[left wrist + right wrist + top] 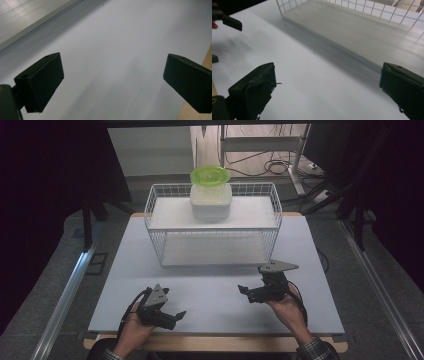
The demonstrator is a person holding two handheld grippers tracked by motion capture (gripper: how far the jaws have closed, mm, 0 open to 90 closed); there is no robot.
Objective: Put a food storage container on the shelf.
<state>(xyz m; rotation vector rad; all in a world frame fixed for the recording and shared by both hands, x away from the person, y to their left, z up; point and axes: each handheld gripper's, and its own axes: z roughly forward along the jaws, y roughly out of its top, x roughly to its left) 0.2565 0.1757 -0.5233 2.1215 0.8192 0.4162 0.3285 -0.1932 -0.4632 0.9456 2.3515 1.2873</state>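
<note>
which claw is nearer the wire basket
Right. The right claw sits just before the wire basket at its front right corner; the left claw lies farther back, near the table's near edge.

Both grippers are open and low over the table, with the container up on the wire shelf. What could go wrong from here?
1. The white plastic container with a green lid sits on the top level of the white wire shelf, past its raised wire rim; a reaching gripper might catch that rim.
2. The green lid looks tilted, so it could slip off when gripped.
3. The left gripper and right gripper point towards each other and may collide.
</note>
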